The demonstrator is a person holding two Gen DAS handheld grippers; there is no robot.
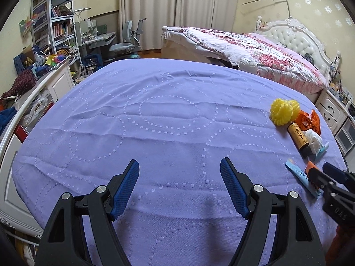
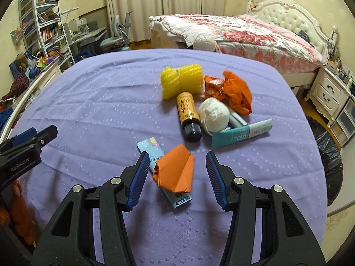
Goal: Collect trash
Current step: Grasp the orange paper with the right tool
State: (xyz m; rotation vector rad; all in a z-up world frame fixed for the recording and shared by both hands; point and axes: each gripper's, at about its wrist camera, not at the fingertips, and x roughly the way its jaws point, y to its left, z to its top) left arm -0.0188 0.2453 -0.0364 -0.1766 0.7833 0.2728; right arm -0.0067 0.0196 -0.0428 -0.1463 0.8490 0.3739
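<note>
Trash lies on a purple-covered table [image 2: 88, 102]. My right gripper [image 2: 176, 173] is open, its jaws on either side of a folded orange paper [image 2: 177, 173] that lies on a blue wrapper [image 2: 153, 146]. Beyond are a brown bottle [image 2: 188, 115], a white paper ball [image 2: 214, 114], a yellow foam net [image 2: 182, 82], an orange bag [image 2: 233, 90] and a teal tube box [image 2: 239, 133]. My left gripper [image 1: 179, 188] is open and empty over bare cloth. The same trash shows at the right of its view, with the yellow net [image 1: 284, 112] and bottle [image 1: 299, 138].
A black bin bag [image 2: 326, 153] stands on the floor at the table's right. A bed [image 2: 244, 35] with a floral quilt is behind. White drawers [image 2: 328, 90] stand at the right, shelves [image 1: 55, 22] and a desk at the left.
</note>
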